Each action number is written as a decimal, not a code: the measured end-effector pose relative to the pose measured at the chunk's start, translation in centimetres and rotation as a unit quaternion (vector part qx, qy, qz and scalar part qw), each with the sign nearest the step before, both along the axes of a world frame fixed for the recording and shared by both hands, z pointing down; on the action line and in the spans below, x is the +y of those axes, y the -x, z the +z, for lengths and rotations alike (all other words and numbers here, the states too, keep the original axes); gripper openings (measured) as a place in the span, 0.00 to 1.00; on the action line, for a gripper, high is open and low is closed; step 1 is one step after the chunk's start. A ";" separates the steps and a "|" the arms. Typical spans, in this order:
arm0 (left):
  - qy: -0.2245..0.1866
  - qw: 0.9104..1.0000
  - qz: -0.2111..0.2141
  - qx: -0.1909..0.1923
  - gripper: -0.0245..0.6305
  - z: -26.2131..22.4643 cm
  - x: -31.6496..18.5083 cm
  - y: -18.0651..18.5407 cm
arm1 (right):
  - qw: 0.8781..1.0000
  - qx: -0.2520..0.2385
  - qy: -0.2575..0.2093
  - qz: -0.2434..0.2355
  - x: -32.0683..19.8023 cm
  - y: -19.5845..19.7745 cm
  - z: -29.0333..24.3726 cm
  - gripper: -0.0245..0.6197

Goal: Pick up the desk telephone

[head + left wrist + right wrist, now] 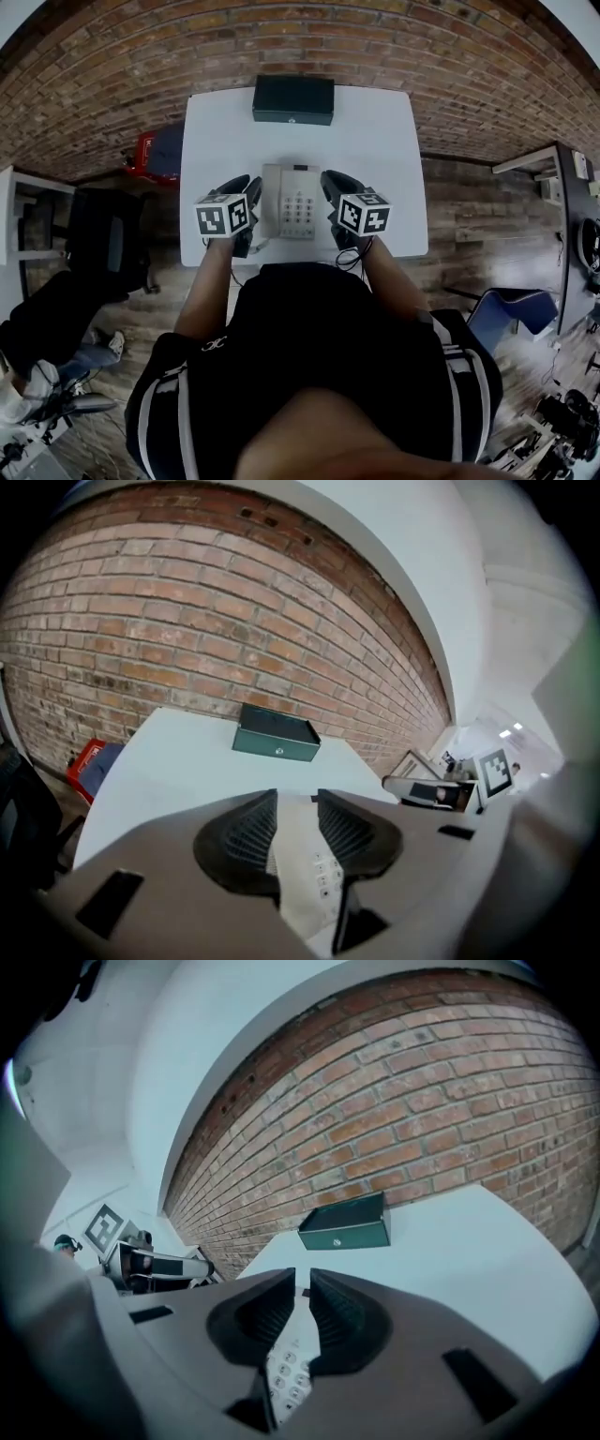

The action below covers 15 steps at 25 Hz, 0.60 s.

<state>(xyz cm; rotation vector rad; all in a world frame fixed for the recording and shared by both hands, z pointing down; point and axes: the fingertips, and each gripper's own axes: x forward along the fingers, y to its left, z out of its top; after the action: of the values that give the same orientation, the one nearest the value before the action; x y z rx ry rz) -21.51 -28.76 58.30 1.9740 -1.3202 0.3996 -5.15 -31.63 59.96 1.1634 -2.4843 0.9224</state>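
Head view: white table (216,122) pushed up against a brick wall (375,47), wood-plank floor (469,206) all round, and a dark green box (292,98) at the far edge. The desk telephone (292,202) sits on the table near my side, right between my two claws. Both forearms reach forward with the claws tipped downward. My left gripper (246,187) is parted with nothing pinched, the keypad showing through the gap. My right gripper (336,185) is barely cracked and grips nothing either.

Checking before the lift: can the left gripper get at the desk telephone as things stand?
Probably yes. The left gripper hovers at the left edge of the desk telephone, jaws a little apart; nothing on the white table blocks it.
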 end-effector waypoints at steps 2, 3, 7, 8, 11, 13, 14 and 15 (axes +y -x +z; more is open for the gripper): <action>0.023 0.999 0.016 0.029 0.30 1.1 0.1 -0.3 | 1.000 -0.006 0.026 0.006 0.4 -0.1 1.3 0.11; 0.037 0.998 0.024 0.045 0.35 1.8 0.3 -0.6 | 0.999 -0.008 0.039 0.010 0.7 -0.3 1.9 0.13; 0.080 0.993 0.048 0.072 0.50 4.4 1.0 -1.1 | 0.997 -0.008 0.074 0.016 1.5 -0.3 4.0 0.22; 0.086 0.992 0.053 0.070 0.51 4.9 1.1 -1.1 | 0.997 -0.012 0.080 0.016 1.5 -0.1 4.4 0.25; 0.104 0.990 0.065 0.068 0.52 6.6 1.5 -0.9 | 0.994 -0.028 0.106 0.021 2.0 0.4 5.8 0.28; 0.116 0.988 0.073 0.075 0.52 7.7 1.9 -0.9 | 0.992 -0.032 0.123 0.025 2.5 0.5 6.9 0.29; 0.122 0.986 0.077 0.082 0.52 8.2 2.0 -0.9 | 0.990 -0.034 0.131 0.027 2.6 0.6 7.4 0.29; 0.127 0.985 0.081 0.089 0.52 8.6 2.0 -0.9 | 0.989 -0.037 0.138 0.027 2.7 0.7 7.9 0.29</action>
<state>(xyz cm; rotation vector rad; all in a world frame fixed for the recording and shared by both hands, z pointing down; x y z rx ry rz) -20.58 -26.71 66.88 1.8600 -0.9506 0.4336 -5.82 -28.90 67.82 1.1267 -2.2947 1.2980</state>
